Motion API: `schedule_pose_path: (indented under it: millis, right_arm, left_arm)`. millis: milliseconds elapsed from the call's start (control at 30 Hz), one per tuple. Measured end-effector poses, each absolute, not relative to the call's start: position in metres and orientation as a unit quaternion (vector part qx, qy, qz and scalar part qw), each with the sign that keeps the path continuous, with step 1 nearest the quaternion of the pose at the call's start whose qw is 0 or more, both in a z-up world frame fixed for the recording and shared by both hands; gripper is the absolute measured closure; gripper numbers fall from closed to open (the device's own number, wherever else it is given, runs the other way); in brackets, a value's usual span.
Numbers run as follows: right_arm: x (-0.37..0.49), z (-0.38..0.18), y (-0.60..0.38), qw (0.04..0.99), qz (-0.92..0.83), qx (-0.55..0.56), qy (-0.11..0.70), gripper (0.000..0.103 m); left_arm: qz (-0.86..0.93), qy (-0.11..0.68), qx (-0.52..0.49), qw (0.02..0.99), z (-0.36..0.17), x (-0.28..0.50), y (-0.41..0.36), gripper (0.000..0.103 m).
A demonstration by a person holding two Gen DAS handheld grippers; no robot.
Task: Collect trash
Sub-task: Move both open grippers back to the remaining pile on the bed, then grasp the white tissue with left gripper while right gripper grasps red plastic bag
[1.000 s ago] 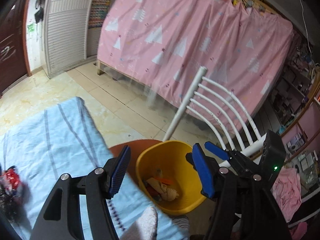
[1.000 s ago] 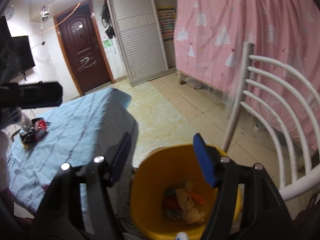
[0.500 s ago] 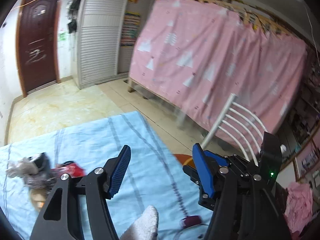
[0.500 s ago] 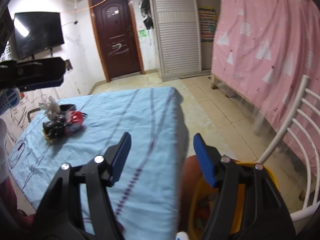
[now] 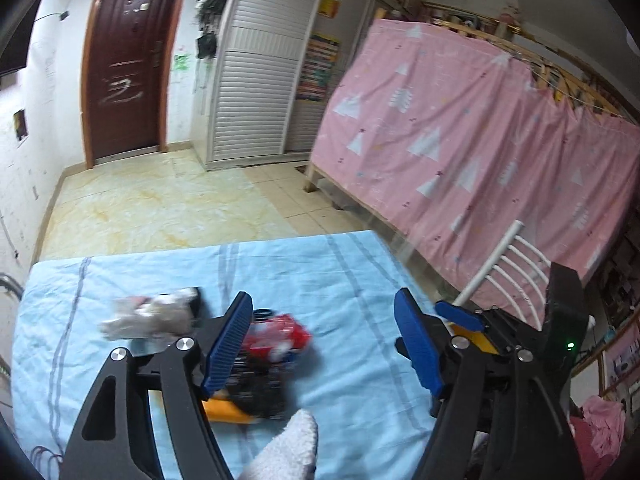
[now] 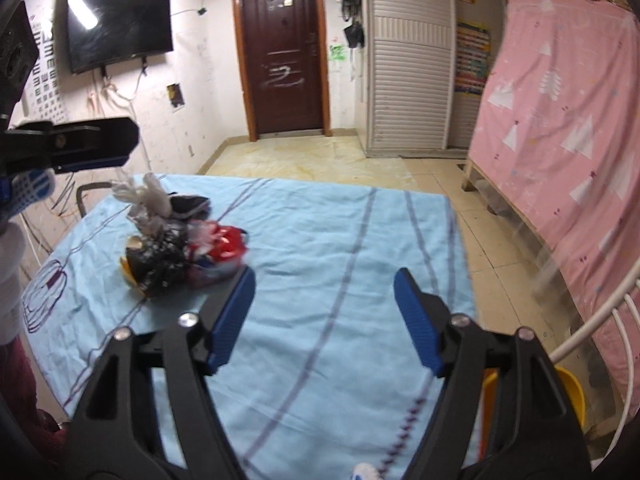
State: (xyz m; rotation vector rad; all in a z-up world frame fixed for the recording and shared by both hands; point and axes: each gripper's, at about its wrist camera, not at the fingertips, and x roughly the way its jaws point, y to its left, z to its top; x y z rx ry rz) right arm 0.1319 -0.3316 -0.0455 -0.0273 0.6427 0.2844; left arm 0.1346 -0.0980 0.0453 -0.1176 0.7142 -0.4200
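A pile of trash lies on the blue tablecloth (image 6: 340, 240): a crumpled white bag (image 6: 146, 198), a black bag (image 6: 158, 258) and a red wrapper (image 6: 224, 242). In the left wrist view the red wrapper (image 5: 280, 336), the white bag (image 5: 148, 316) and an orange scrap (image 5: 224, 406) lie just ahead of my left gripper (image 5: 324, 344), which is open and empty above them. My right gripper (image 6: 324, 320) is open and empty over the cloth, right of the pile. The yellow bin (image 6: 568, 396) shows at the table's right edge.
A white slatted chair (image 5: 516, 264) stands beside the table on the right, next to the pink curtained bed (image 5: 480, 160). The tiled floor (image 5: 160, 208) lies beyond the table. A door (image 6: 284, 52) and a wall TV (image 6: 120, 28) are at the back.
Both grippers have swung left from above the yellow bin to over the blue tablecloth. The trash pile has come into view ahead of them. Both jaws stay open.
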Motion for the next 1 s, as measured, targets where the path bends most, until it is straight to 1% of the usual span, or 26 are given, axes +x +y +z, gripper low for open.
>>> schedule_pose_path:
  millis: [133, 200, 333, 367, 467, 567, 833, 933, 967, 1000]
  right_arm:
    - [0.142, -0.048, -0.312, 0.934, 0.153, -0.026, 0.322, 0.031]
    - [0.146, -0.049, -0.305, 0.932, 0.158, -0.03, 0.324, 0.031]
    - [0.155, -0.053, -0.292, 0.928, 0.166, -0.036, 0.332, 0.03]
    - [0.156, -0.054, -0.291, 0.927, 0.167, -0.036, 0.333, 0.027]
    - [0.161, -0.057, -0.285, 0.925, 0.172, -0.038, 0.336, 0.025]
    - [0.166, -0.06, -0.281, 0.923, 0.178, -0.039, 0.34, 0.025]
    - [0.175, -0.065, -0.275, 0.92, 0.187, -0.037, 0.343, 0.025]
    - [0.178, -0.067, -0.276, 0.918, 0.189, -0.032, 0.347, 0.022]
    - [0.179, -0.068, -0.277, 0.917, 0.19, -0.03, 0.349, 0.021]
    - [0.181, -0.068, -0.277, 0.916, 0.192, -0.027, 0.351, 0.021]
  left_arm:
    - [-0.181, 0.353, -0.071, 0.915, 0.038, 0.145, -0.067, 0.037]
    - [-0.172, 0.356, -0.074, 0.916, 0.031, 0.148, -0.056, 0.034]
    - [-0.142, 0.365, -0.084, 0.916, 0.017, 0.159, -0.029, 0.032]
    - [-0.129, 0.365, -0.084, 0.918, 0.015, 0.161, -0.024, 0.03]
    - [-0.104, 0.361, -0.077, 0.923, 0.009, 0.166, -0.015, 0.017]
    - [-0.103, 0.37, -0.07, 0.921, 0.0, 0.174, -0.014, 0.01]
    - [-0.096, 0.398, -0.074, 0.909, -0.024, 0.197, -0.015, 0.011]
    - [-0.099, 0.402, -0.085, 0.906, -0.029, 0.202, -0.015, 0.012]
    - [-0.1, 0.404, -0.086, 0.905, -0.032, 0.202, -0.015, 0.019]
    - [-0.102, 0.406, -0.088, 0.904, -0.033, 0.203, -0.015, 0.031]
